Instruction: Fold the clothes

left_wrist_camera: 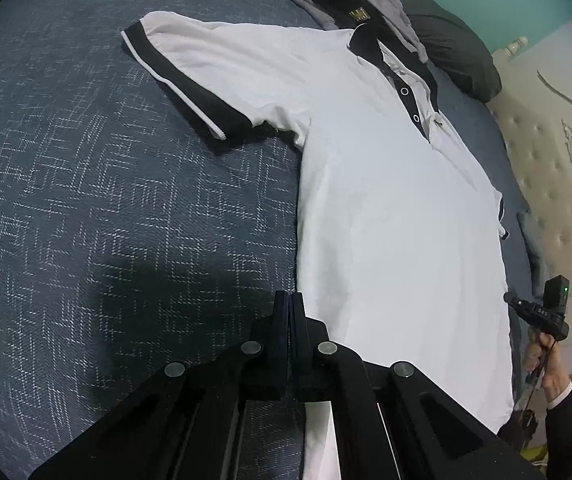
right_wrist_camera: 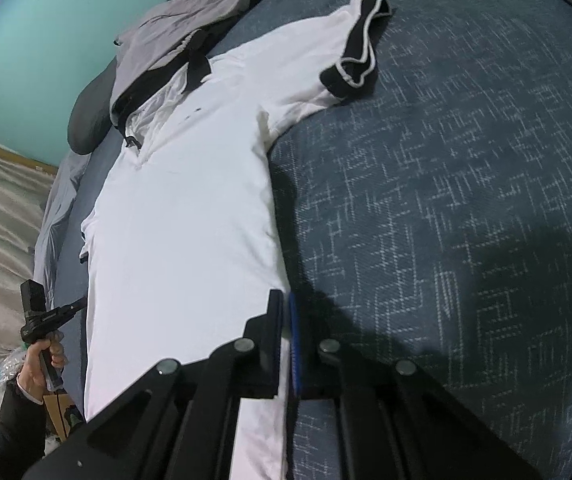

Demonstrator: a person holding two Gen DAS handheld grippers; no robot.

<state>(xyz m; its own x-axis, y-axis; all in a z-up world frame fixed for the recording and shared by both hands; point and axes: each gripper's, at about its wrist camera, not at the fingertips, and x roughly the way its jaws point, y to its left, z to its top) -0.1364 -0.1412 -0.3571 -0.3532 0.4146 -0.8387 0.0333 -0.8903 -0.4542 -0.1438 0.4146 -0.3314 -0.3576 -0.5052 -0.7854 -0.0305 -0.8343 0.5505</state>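
Both tools point(left_wrist_camera: 291, 300) point(right_wrist_camera: 284, 308) pinched on white polo shirt's point(left_wrist_camera: 386, 208) side edges

white polo shirt point(left_wrist_camera: 386, 208), flat, sleeves spread

A big bed point(left_wrist_camera: 106, 200) holds everything. Its cover is dark blue with thin white scratchy lines all over. A white polo shirt point(left_wrist_camera: 386, 220) with a black collar and black sleeve ends lies flat on it, front up, one sleeve spread out to the side. A grey garment point(right_wrist_camera: 174, 24) lies by the collar, partly on a dark pillow point(right_wrist_camera: 90, 120) at the bed's edge.
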